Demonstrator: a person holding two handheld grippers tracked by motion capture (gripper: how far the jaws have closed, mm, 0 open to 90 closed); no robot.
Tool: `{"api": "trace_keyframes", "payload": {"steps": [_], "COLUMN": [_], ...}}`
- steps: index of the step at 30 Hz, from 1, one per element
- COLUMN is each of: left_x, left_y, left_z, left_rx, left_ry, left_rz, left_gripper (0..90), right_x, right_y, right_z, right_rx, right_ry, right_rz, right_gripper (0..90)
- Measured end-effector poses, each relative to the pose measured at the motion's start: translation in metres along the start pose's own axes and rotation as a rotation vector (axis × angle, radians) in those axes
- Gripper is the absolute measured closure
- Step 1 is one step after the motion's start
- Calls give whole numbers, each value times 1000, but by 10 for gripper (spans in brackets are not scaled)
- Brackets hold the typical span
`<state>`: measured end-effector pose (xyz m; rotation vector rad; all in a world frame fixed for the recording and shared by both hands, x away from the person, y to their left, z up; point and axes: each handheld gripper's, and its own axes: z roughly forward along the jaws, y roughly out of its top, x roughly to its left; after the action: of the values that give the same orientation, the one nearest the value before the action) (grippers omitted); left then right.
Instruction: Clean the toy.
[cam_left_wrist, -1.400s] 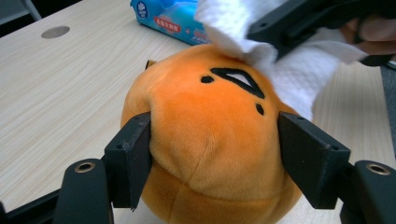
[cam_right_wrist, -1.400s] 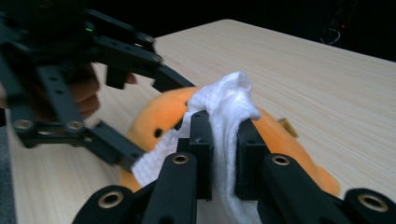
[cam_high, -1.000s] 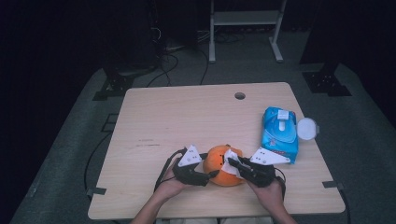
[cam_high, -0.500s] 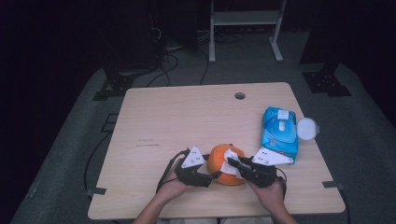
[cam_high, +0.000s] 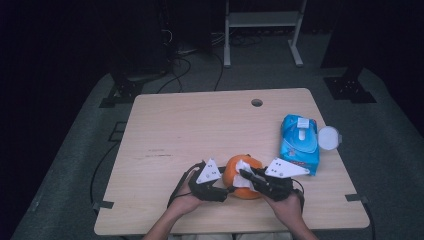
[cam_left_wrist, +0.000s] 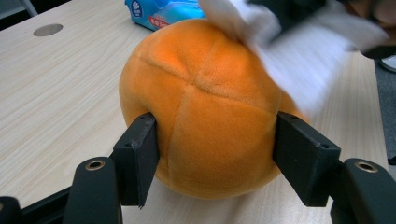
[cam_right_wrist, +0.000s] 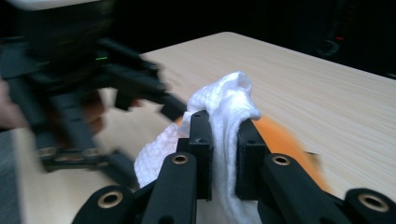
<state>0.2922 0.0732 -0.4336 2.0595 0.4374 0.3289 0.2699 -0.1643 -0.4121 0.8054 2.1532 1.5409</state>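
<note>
An orange plush ball (cam_high: 235, 179) rests on the wooden table (cam_high: 200, 130) near its front edge. My left gripper (cam_high: 227, 181) holds it from the left, and its jaws have just been closing. In the left gripper view both pads press into the ball's (cam_left_wrist: 205, 107) sides around my left gripper (cam_left_wrist: 217, 154). My right gripper (cam_high: 245, 175) comes in from the right, shut on a white wipe (cam_high: 243, 167) lying on top of the ball. The right gripper view shows the wipe (cam_right_wrist: 224, 102) pinched between the jaws of my right gripper (cam_right_wrist: 224, 135), with the ball (cam_right_wrist: 280, 140) beneath.
A blue pack of wipes (cam_high: 299, 142) lies at the right of the table, with a round white lid (cam_high: 329, 136) at its right side. A cable hole (cam_high: 257, 102) sits near the far edge. Bare wood stretches to the left and far side.
Both hands stay at the ball. The right gripper with the wipe has shifted only slightly on the ball's top.
</note>
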Motion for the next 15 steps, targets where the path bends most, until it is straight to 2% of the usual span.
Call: {"api": "trace_keyframes", "payload": {"steps": [2,3,5,7,9,11,12,14,15], "left_x": [1,2,5,7,8,4,1,-3,-4], "left_y": [0,1,2,3,2,2,2,4,3], "left_z": [0,1,1,2,2,2,2,2,2], "left_rx": [-1,-9,-21,-31,-19,-17,-8,-3,-5], "left_ry": [-18,-27,-45,-49,-31,-11,4,19,17], "left_rz": [-8,-26,-82,-142,-126,-86,-51,-5,0], "left_gripper": [330,300,239,196,211,273,299,321,325], "right_x": [-12,-18,-21,-15,-4,4,7,9,6], "right_y": [-2,-4,-10,-11,-7,-3,-1,2,2], "right_z": [-4,-5,-6,-4,-1,2,4,5,5], "right_rx": [4,11,16,24,31,30,35,41,33], "right_ry": [-56,-70,-65,-41,5,39,47,34,24], "right_rz": [37,61,88,75,43,23,7,-23,-21], "right_gripper": [795,796,797,798,799,799,798,799,798]}}
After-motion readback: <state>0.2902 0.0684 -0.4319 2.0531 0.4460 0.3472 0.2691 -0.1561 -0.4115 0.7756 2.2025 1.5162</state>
